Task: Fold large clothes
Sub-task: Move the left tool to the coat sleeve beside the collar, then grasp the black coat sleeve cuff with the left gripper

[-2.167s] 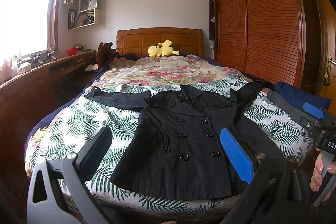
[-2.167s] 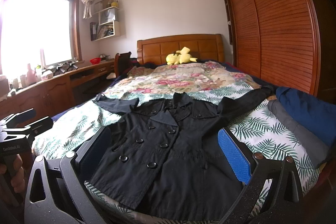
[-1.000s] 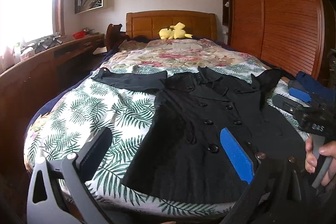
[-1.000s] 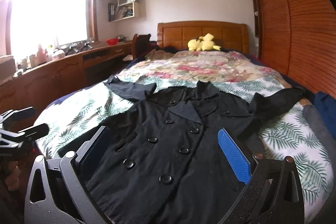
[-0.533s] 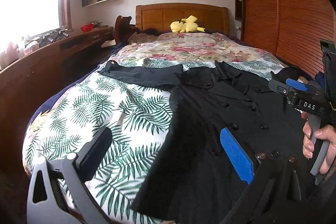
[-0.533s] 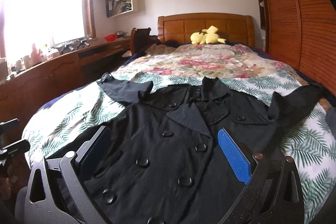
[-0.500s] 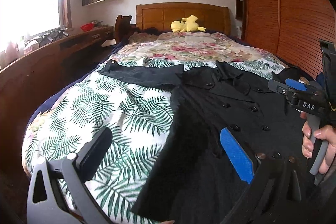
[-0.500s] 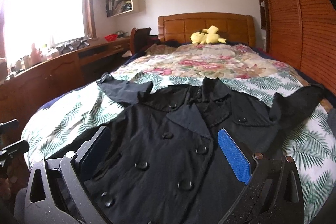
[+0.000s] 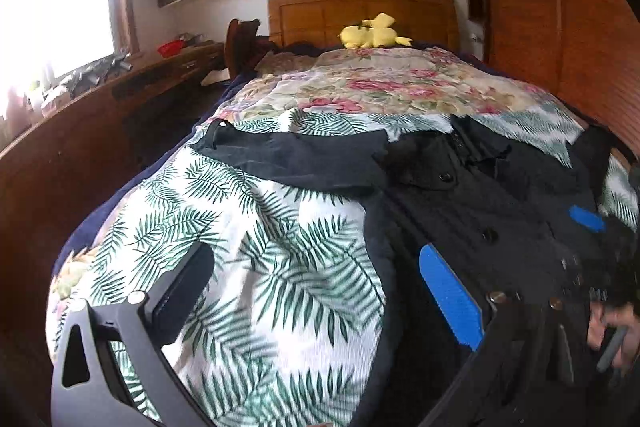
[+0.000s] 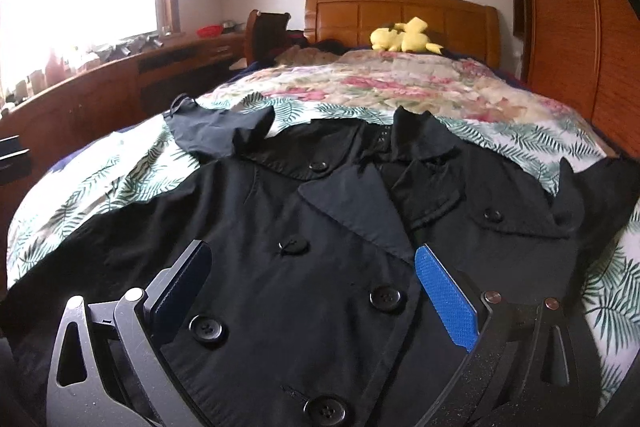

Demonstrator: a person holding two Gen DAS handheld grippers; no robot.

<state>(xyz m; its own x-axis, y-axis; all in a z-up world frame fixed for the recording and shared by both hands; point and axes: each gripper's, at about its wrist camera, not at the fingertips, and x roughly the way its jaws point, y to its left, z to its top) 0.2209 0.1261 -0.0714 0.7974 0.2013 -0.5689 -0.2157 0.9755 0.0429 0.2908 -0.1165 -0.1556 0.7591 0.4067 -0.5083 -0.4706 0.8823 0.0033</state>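
Note:
A black double-breasted coat (image 10: 320, 227) lies flat, face up, on the palm-print bedspread (image 9: 280, 267), sleeves spread to both sides. In the left wrist view the coat (image 9: 500, 195) fills the right side, its left sleeve (image 9: 300, 155) stretching leftward. My left gripper (image 9: 316, 279) is open and empty, low over the bedspread beside the coat's left edge. My right gripper (image 10: 312, 279) is open and empty, just above the coat's buttoned front. The right gripper also shows blurred in the left wrist view (image 9: 592, 227).
A yellow plush toy (image 10: 404, 35) lies by the wooden headboard (image 10: 400, 11). A long wooden desk (image 10: 100, 87) runs along the left under the window. A slatted wooden wardrobe (image 9: 560, 27) stands to the right of the bed.
Both grippers have moved forward and lower toward the bed. The left one has shifted left to the coat's left edge; the right one now hovers close over the coat's front.

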